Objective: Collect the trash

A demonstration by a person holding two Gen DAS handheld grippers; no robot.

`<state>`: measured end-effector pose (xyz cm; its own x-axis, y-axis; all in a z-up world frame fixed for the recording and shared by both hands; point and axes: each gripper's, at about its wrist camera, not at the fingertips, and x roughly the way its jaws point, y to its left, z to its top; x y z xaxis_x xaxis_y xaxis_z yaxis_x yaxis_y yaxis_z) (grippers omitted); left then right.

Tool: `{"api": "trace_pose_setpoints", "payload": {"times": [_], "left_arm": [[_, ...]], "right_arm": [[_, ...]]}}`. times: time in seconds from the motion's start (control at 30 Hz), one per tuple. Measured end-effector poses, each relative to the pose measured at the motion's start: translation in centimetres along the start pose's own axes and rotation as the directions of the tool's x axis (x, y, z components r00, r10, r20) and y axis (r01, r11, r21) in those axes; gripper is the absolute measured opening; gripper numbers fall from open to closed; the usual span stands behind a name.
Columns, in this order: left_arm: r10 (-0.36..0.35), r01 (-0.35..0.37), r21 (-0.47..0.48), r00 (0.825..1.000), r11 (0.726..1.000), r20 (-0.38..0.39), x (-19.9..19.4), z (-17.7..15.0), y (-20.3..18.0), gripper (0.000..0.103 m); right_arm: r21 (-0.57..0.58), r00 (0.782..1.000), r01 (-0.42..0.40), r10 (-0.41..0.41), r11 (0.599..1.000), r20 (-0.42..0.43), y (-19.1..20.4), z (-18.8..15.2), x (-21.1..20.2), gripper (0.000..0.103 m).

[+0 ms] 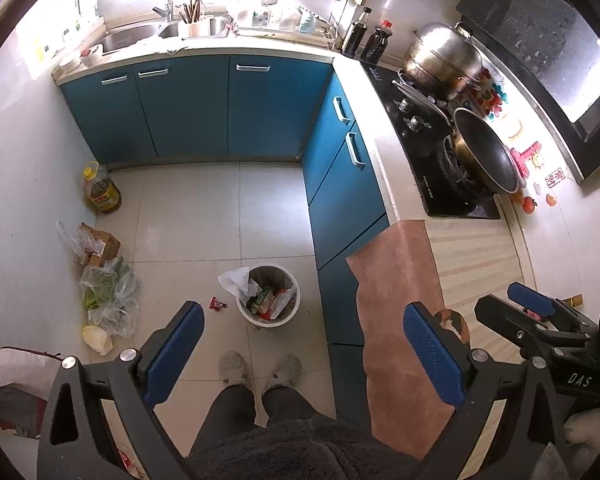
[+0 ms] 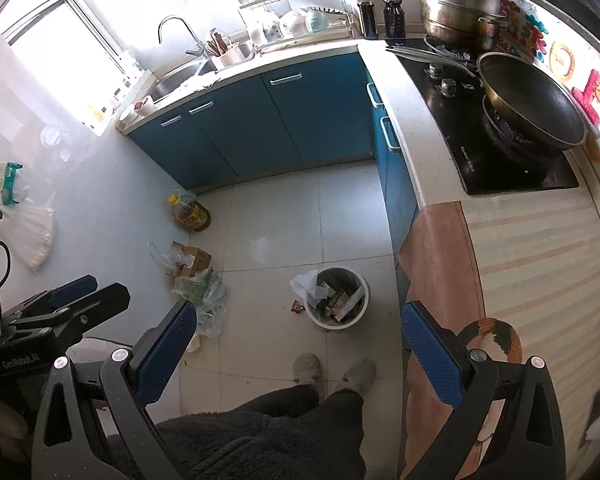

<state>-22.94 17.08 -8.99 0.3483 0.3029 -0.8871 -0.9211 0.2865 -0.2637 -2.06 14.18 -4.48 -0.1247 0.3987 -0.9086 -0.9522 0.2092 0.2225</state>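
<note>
The trash bin (image 1: 268, 296) is standing on the floor tiles (image 1: 204, 208), just in front of the person's slippers (image 1: 260, 368), and it is already holding packets and paper. A white crumpled bag or tissue (image 1: 236, 280) is hanging over its left rim. A small red wrapper (image 1: 216, 303) is lying on the floor just beside the bin, on its left (it is too small to tell what it is). Further left, along the wall, some plastic bags (image 1: 108, 292) with green things inside, a brown carton (image 1: 100, 242) and a pale lump (image 1: 97, 339) are lying together; whether these are trash or shopping, I cannot tell. A yellow oil bottle (image 1: 102, 188) is standing near the corner.

The left gripper (image 1: 304, 356) is hanging high above the floor with its fingers spread wide and nothing between them. The right gripper (image 2: 300, 356) is doing the same, wide apart and empty, beside the worktop (image 2: 540, 248).

As I judge it, the person is looking over the floor between two pick-ups, or at one end of the job; the scene is fitting both. If the red wrapper is to go in the bin, one gripper will be needing to come down low, close on a thin flat thing against the tiles, and then carry it over the rim.
</note>
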Motion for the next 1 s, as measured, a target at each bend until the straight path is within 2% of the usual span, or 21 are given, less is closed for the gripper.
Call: {"api": "trace_pose_setpoints", "payload": {"times": [0.43, 1.0], "left_arm": [[-0.010, 0.010, 0.006, 1.000, 1.000, -0.025, 0.6, -0.2, -0.3, 0.102], [-0.003, 0.002, -0.006, 1.000, 1.000, -0.014, 0.2, -0.2, -0.1, 0.102]], "right_arm": [[0.009, 1.000, 0.009, -0.009, 1.000, -0.018, -1.1, -0.6, 0.0, 0.103], [-0.013, 1.000, -0.008, 0.007, 1.000, -0.025, -0.9, 0.0, 0.4, 0.103]]}}
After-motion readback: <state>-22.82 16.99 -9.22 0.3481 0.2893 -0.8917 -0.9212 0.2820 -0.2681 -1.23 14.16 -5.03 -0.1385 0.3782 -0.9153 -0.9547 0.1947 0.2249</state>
